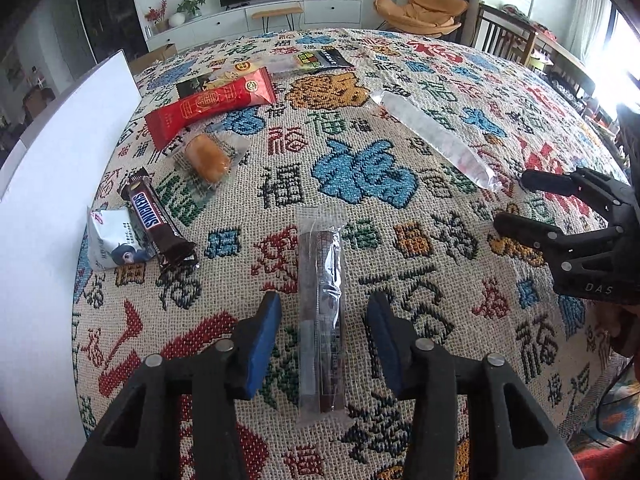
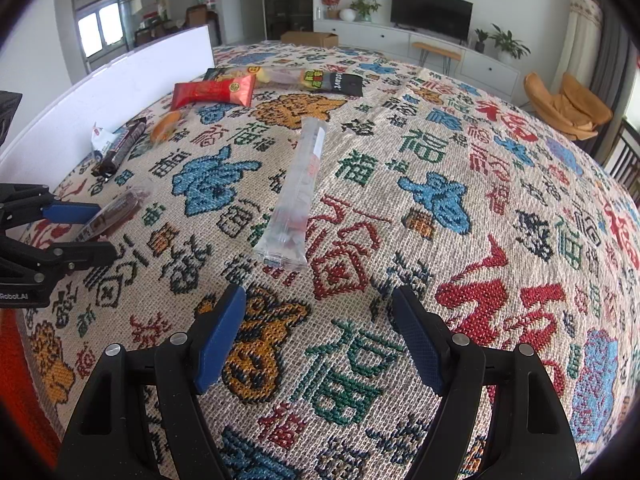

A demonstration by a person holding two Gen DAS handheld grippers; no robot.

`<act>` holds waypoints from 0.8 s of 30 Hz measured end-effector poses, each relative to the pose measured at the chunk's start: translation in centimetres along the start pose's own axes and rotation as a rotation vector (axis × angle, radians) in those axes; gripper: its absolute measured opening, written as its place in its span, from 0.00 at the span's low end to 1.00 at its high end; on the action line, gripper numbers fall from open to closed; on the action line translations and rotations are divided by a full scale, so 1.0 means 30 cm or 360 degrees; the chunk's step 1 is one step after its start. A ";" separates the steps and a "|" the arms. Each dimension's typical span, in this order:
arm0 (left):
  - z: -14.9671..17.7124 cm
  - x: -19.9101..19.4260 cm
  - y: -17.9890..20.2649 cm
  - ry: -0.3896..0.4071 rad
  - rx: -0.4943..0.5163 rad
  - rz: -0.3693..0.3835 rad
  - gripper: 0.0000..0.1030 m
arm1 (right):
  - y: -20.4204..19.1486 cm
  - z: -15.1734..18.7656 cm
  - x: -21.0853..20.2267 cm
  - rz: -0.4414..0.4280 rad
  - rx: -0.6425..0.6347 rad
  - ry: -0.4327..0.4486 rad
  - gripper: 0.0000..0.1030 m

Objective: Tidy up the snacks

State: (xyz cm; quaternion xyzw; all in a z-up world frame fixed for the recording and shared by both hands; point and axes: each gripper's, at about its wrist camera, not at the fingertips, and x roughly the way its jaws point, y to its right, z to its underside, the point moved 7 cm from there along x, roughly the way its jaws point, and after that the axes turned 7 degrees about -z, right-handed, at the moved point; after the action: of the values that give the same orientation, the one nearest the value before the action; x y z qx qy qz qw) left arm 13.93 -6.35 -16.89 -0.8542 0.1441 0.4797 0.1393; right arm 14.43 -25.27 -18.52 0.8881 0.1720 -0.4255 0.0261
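Daylight fills the room, bright and even. It comes from the windows: one (image 1: 624, 56) at the right edge of the left wrist view is blown out to pure white, and another (image 2: 100, 32) glows pale at the far left of the right wrist view. Shadows on the woven cloth (image 1: 360, 152) are soft and faint. The white panel (image 1: 60, 160) is washed nearly featureless. A clear wrapper (image 2: 294, 196) catches small glints. Both views bulge like a dome, with straight lines bending and dark vignetted corners. The focus is crisp mid-frame, softer toward the far furniture.
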 end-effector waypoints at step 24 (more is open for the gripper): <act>0.029 0.011 -0.013 -0.0043 -0.0102 -0.0078 0.84 | 0.005 0.001 0.000 0.0009 0.0009 0.0000 0.78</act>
State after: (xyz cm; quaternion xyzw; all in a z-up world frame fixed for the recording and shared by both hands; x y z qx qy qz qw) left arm 13.56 -5.70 -17.56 -0.8550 0.1057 0.4920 0.1256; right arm 14.45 -25.41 -18.56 0.8886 0.1684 -0.4260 0.0248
